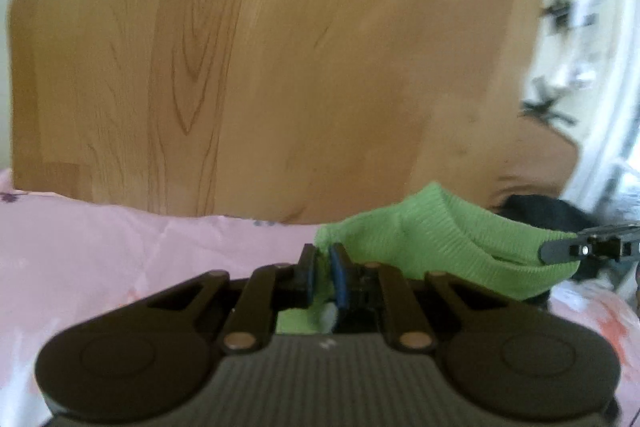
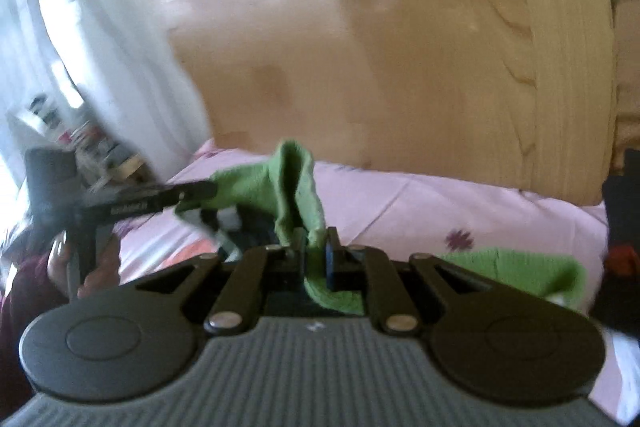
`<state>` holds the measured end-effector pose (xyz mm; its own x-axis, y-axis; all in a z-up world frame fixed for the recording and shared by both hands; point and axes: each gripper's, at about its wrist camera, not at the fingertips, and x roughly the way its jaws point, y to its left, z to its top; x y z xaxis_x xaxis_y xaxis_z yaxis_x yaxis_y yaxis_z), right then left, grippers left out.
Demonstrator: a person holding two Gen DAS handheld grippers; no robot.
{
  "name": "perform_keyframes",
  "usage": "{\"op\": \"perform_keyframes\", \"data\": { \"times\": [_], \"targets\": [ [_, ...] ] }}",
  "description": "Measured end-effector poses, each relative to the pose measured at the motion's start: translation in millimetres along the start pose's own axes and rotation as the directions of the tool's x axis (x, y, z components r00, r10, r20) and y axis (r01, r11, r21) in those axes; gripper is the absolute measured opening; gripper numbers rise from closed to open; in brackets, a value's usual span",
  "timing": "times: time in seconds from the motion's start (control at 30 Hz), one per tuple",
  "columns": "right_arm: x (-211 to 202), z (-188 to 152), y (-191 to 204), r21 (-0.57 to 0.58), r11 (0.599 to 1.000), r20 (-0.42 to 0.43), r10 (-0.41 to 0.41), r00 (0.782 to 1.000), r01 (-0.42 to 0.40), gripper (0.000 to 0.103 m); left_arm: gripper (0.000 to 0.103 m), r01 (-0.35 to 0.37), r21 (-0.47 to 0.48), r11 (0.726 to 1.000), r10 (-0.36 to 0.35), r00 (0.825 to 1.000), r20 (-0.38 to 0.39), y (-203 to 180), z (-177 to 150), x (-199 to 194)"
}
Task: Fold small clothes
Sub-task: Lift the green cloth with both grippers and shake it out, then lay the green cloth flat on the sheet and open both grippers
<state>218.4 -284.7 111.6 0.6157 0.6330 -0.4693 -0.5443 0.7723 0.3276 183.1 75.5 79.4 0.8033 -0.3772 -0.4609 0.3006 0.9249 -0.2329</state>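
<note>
A light green knit sock (image 1: pixel 432 227) hangs stretched between both grippers, above a bed with a pink flowered sheet (image 1: pixel 120 247). In the left wrist view my left gripper (image 1: pixel 323 259) is shut on one end of the sock, with fabric pinched between its blue pads. The right gripper (image 1: pixel 556 251) grips the other end at the right edge. In the right wrist view my right gripper (image 2: pixel 318 247) is shut on the sock (image 2: pixel 288 179). The left gripper (image 2: pixel 196 193) holds the far end at the left, with a person's hand (image 2: pixel 96 259) behind it.
A wooden headboard (image 1: pixel 240 67) rises just behind the bed. More green knit (image 2: pixel 516 267) lies on the sheet (image 2: pixel 440 211) to the right; I cannot tell whether it is a separate sock. Dark cloth (image 1: pixel 532 207) lies beneath the sock. White curtains (image 2: pixel 100 27) hang at the side.
</note>
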Motion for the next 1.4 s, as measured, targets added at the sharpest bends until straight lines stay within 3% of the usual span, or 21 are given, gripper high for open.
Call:
{"op": "perform_keyframes", "data": {
  "times": [0.17,0.3,0.37,0.5,0.57,0.63,0.7,0.77,0.83,0.9,0.93,0.97,1.0,1.03,1.13,1.2,1.3,1.37,1.4],
  "targets": [
    [-46.9,-80.3,46.9,-0.051,0.999,0.002,-0.004,1.0,0.004,0.012,0.01,0.009,-0.042,0.999,-0.007,0.998,0.069,-1.0,-60.5,-83.2],
    [-37.9,-161.0,58.5,-0.001,0.999,-0.053,-0.05,0.997,0.05,0.011,0.017,0.001,-0.114,0.993,-0.002,1.0,-0.006,8.8,-115.1,-102.5],
    [-31.0,-181.3,56.7,0.012,0.998,-0.054,-0.063,0.997,0.064,0.013,0.036,-0.031,-0.15,0.988,0.025,0.999,-0.04,11.2,-132.9,-113.0],
    [-57.8,-172.0,54.0,0.039,0.999,-0.011,-0.023,1.0,0.023,0.02,0.049,-0.038,-0.285,0.958,0.035,0.999,-0.019,29.9,-131.6,-129.7],
    [-72.6,-160.7,52.1,0.049,0.999,0.052,-0.024,0.998,0.021,0.026,0.066,-0.016,-0.351,0.936,0.022,1.0,0.013,40.7,-122.8,-132.0],
    [-94.3,-150.0,48.2,0.051,0.996,0.123,-0.073,0.99,0.067,0.032,0.073,0.022,-0.404,0.914,-0.012,1.0,0.027,50.2,-120.1,-131.5],
    [-116.1,-146.1,34.3,0.123,0.985,0.224,-0.149,0.963,0.123,0.049,0.076,0.042,-0.437,0.899,-0.04,0.999,0.014,50.6,-118.5,-123.4],
    [-124.6,-148.2,19.0,0.209,0.957,0.264,-0.251,0.931,0.199,0.059,0.076,0.047,-0.442,0.896,-0.056,0.998,-0.008,48.6,-119.7,-113.2],
    [-126.5,-149.7,1.9,0.234,0.927,0.233,-0.346,0.909,0.293,0.061,0.077,0.043,-0.437,0.898,-0.066,0.997,-0.037,44.4,-120.8,-101.3],
    [-114.0,-154.4,-9.2,0.244,0.907,0.162,-0.388,0.907,0.344,0.061,0.071,0.053,-0.44,0.896,-0.089,0.994,-0.061,39.3,-122.7,-91.6],
    [-106.0,-157.1,-12.6,0.251,0.91,0.133,-0.371,0.919,0.331,0.058,0.056,0.046,-0.435,0.899,-0.086,0.994,-0.072,36.1,-122.1,-87.5],
    [-100.0,-159.8,-15.4,0.264,0.917,0.107,-0.336,0.936,0.299,0.028,0.029,0.04,-0.428,0.903,-0.083,0.993,-0.083,33.6,-120.5,-85.3],
    [-97.5,-160.6,-16.2,0.279,0.918,0.089,-0.316,0.945,0.281,0.01,0.016,0.035,-0.425,0.905,-0.082,0.992,-0.094,32.2,-118.0,-84.4],
    [-100.6,-159.9,-11.8,0.292,0.916,0.101,-0.315,0.944,0.274,0.01,0.013,0.036,-0.429,0.903,-0.085,0.992,-0.096,32.6,-114.5,-86.8],
    [-132.8,-149.7,16.6,0.244,0.938,0.202,-0.298,0.933,0.246,0.01,0.011,0.052,-0.43,0.902,-0.085,0.995,-0.059,37.0,-101.1,-108.0],
    [-146.8,-149.7,27.4,0.216,0.944,0.215,-0.293,0.932,0.247,0.01,0.01,0.033,-0.401,0.915,-0.067,0.995,-0.071,35.4,-95.6,-117.8],
    [-127.7,-173.9,18.6,0.231,0.923,0.119,-0.341,0.932,0.308,0.011,0.01,-0.091,-0.307,0.947,0.042,0.986,-0.161,26.9,-104.0,-108.7],
    [-100.4,-197.2,5.7,0.252,0.899,0.006,-0.371,0.929,0.357,0.014,0.018,-0.169,-0.255,0.952,0.105,0.963,-0.246,23.4,-119.6,-90.0],
    [-101.9,-202.4,6.7,0.25,0.904,0.048,-0.369,0.928,0.347,0.017,0.022,-0.184,-0.244,0.952,0.122,0.961,-0.249,22.0,-124.9,-88.1]
  ]
}}
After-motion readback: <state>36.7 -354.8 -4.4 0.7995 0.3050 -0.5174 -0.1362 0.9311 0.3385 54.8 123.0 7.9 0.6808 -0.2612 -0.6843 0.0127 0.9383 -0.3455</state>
